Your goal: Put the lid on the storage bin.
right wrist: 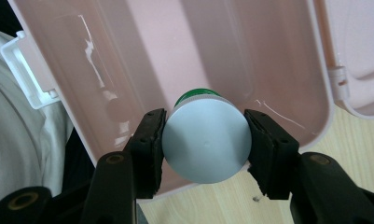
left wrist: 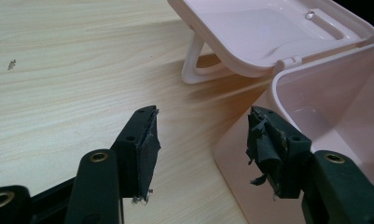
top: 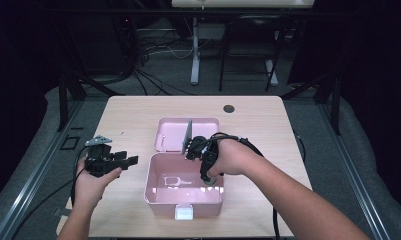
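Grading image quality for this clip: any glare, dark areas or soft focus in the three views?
High view: surroundings very dark, glare patches on the pink box floor. Left gripper view: sharp, evenly lit; frayed pads crisp. Right gripper view: white streaks of glare on the box walls; the grey lid held between the jaws looks slightly soft.

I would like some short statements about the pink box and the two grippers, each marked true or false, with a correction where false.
1. The pink box is open, its lid laid back on the table. True.
2. The right gripper is empty. False: its jaws grip a round can with a grey end.
3. The left gripper is clamped on the box wall. False: it is open and holds nothing.
4. The can is held over the box's inside. True.
5. The box's latch is white. True.
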Action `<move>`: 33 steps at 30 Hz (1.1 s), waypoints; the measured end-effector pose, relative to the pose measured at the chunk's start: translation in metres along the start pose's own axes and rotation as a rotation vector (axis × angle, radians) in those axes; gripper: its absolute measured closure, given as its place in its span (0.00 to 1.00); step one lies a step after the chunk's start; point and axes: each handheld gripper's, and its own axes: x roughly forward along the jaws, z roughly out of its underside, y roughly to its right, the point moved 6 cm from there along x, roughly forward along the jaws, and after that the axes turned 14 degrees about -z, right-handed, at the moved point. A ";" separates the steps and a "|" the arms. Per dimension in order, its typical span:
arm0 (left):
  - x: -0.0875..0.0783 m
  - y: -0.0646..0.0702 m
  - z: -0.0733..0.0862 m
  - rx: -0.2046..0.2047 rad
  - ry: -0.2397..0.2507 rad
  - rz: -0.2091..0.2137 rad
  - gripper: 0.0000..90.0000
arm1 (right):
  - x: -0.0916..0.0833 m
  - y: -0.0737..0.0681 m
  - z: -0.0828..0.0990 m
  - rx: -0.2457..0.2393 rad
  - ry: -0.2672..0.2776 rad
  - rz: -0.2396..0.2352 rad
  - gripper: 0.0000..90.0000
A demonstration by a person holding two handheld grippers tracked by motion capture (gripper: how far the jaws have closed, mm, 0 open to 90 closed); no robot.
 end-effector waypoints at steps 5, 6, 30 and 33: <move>0.001 -0.001 0.000 -0.004 0.001 -0.001 0.48 | 0.007 0.000 -0.002 -0.004 -0.009 -0.011 0.56; 0.001 -0.001 0.000 -0.004 0.001 -0.002 0.48 | 0.008 0.001 -0.002 -0.008 -0.013 -0.011 0.56; 0.003 -0.002 0.002 -0.008 -0.008 -0.008 0.48 | 0.043 0.009 -0.002 -0.054 -0.073 -0.015 0.56; 0.003 -0.003 0.002 -0.008 -0.008 -0.008 0.48 | 0.048 0.011 0.000 -0.056 -0.083 -0.012 0.56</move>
